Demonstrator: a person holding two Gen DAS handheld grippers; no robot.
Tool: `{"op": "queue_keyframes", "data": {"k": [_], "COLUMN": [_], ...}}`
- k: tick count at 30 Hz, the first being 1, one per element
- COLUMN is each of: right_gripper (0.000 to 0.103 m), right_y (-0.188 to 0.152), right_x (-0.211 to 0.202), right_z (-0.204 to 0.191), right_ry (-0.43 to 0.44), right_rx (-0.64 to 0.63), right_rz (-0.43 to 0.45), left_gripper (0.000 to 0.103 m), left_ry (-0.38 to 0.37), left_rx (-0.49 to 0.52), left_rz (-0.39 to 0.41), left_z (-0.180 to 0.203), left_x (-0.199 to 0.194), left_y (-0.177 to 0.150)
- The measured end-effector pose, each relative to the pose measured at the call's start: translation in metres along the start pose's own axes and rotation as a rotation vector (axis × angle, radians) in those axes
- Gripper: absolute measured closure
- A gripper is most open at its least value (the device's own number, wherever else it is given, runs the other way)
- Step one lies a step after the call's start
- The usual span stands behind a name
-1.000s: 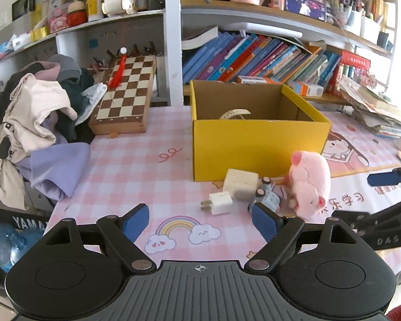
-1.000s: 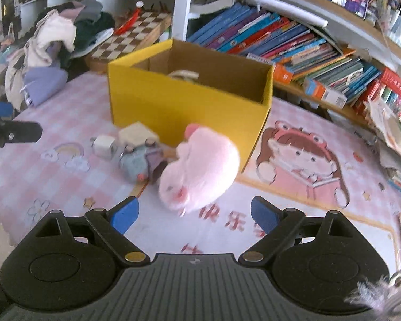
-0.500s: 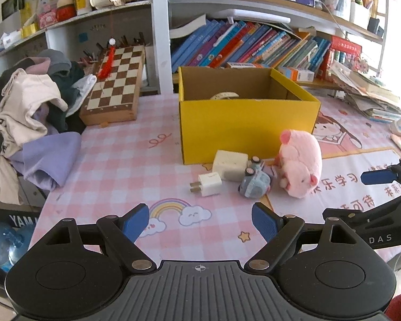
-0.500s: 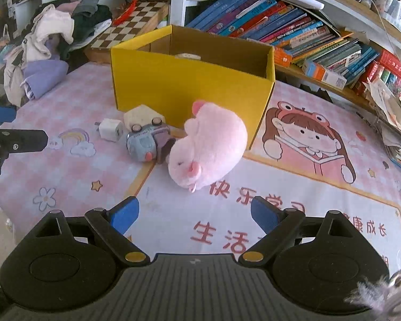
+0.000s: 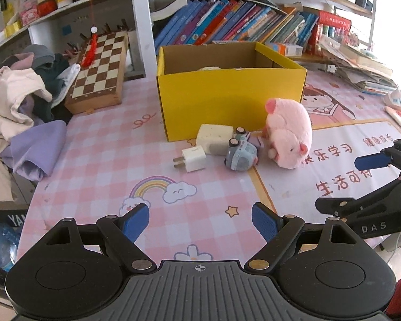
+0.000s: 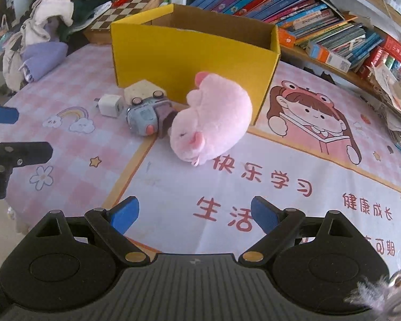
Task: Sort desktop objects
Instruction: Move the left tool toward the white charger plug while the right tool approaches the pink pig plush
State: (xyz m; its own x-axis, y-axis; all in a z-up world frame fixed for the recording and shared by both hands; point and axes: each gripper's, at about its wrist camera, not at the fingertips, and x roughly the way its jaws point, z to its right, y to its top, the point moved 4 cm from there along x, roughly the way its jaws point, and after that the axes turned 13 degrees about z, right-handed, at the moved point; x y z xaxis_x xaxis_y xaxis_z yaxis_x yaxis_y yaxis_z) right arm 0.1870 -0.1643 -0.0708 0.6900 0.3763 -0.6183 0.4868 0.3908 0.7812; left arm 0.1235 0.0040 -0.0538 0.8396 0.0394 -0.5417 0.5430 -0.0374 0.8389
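Pink checked tablecloth [image 5: 99, 155] | bookshelves [image 5: 240, 24] behind | yellow box [image 5: 227, 93] | both hand-held grippers wide, empty

My left wrist camera looks down along its fingers across the pink tablecloth [image 5: 99, 144] toward the yellow box [image 5: 231, 99], from the left and a bit back. My right wrist camera faces the same box [image 6: 189, 50] from the right, nearer. Both share the pink plush pig [image 5: 288, 133] [image 6: 211, 117] and each other's fingers.
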Motion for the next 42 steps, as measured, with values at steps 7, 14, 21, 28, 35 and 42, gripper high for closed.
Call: {"op": "queue_keyframes", "data": {"k": [7,14,21,28,35,42], "right_gripper": [0.01,0.01,0.01,0.01,0.01,0.01], "right_y": [0.001,0.005,0.009,0.018,0.028,0.037], "right_x": [0.005,0.01,0.018,0.027,0.04,0.051], "right_z": [-0.002,0.001,0.005,0.011,0.014,0.013], "right_ry": [0.015,0.025,0.032,0.031,0.034,0.026], "right_rx": [-0.021,-0.028,-0.026,-0.018,-0.02,-0.047], "right_rz": [-0.004,0.003,0.004,0.029,0.038,0.062], "left_gripper": [0.011,0.011,0.011,0.011,0.011,0.012], "left_ry": [0.01,0.022,0.028,0.035,0.055,0.094], "left_rx": [0.009,0.006,-0.004,-0.022,-0.021,-0.011], "left_rz": [-0.008,-0.01,-0.022,-0.021,-0.025,-0.023], "left_z": [0.002,0.002,0.001,-0.004,-0.01,-0.015], "left_x": [0.002,0.006,0.016,0.025,0.036,0.059], "left_y": [0.0,0.002,0.004,0.009,0.014,0.019]}}
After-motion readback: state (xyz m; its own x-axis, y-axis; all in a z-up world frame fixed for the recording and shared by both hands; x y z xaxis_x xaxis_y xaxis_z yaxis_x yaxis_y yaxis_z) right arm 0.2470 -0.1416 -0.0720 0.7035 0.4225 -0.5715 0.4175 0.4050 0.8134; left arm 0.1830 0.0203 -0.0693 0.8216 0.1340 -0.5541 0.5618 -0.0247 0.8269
